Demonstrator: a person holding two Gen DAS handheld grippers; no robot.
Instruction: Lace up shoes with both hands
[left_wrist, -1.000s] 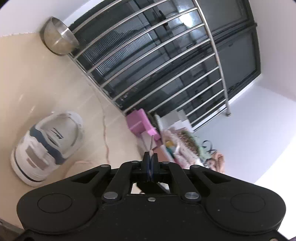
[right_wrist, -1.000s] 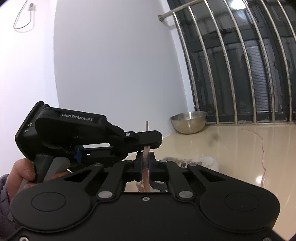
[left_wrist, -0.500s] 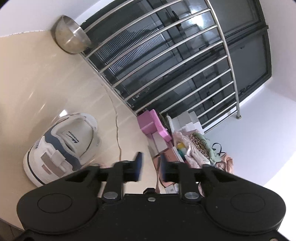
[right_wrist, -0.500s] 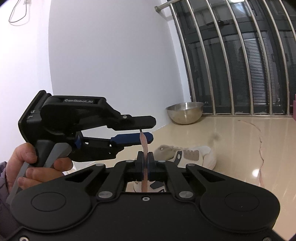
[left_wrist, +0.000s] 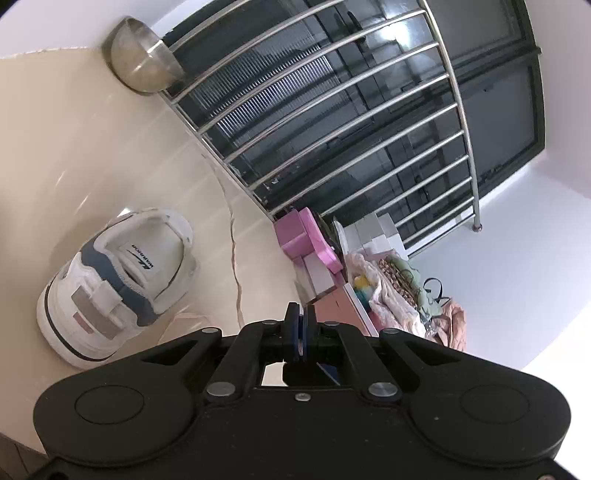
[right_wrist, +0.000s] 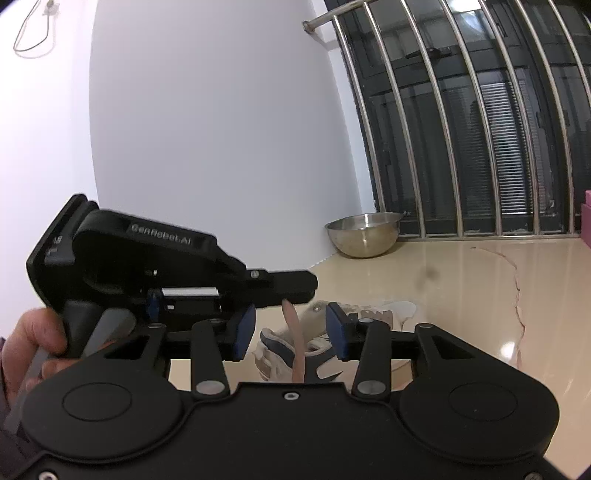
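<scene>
Shoe: white sneaker (left_wrist: 122, 284) with blue-grey trim lies on the beige floor (left_wrist: 74, 147). Left wrist view shows its opening and tongue label facing the camera and a strap across the vamp.
Lace: pinkish flat shoelace (right_wrist: 297, 343) rises from the sneaker (right_wrist: 332, 332) in the right wrist view, running up through the gap between the right jaws. Its tip ends at the left tool's black finger.
Right gripper (right_wrist: 291, 330): jaws released, blue pads (right_wrist: 243, 332) standing apart on either side of the lace. No pad contact with the lace visible.
Left gripper (left_wrist: 300, 328): jaws clenched, blue pads pressed together in the left wrist view. In the right wrist view the lace tip meets its finger (right_wrist: 291, 288), but I cannot tell for certain whether the lace is pinched there; that part of the frame is blurred.
Left hand (right_wrist: 33, 350): wraps the handle and trigger of the left tool, low left in the right wrist view.
Floor: a thin crack (left_wrist: 234, 251) runs past the sneaker towards the window bars.
Background: steel bowl (right_wrist: 364, 234) on the floor by the window bars (left_wrist: 332, 122); pink box (left_wrist: 303, 240) and a pile of bags and cloth (left_wrist: 399, 291) against the wall, well apart from the sneaker.
</scene>
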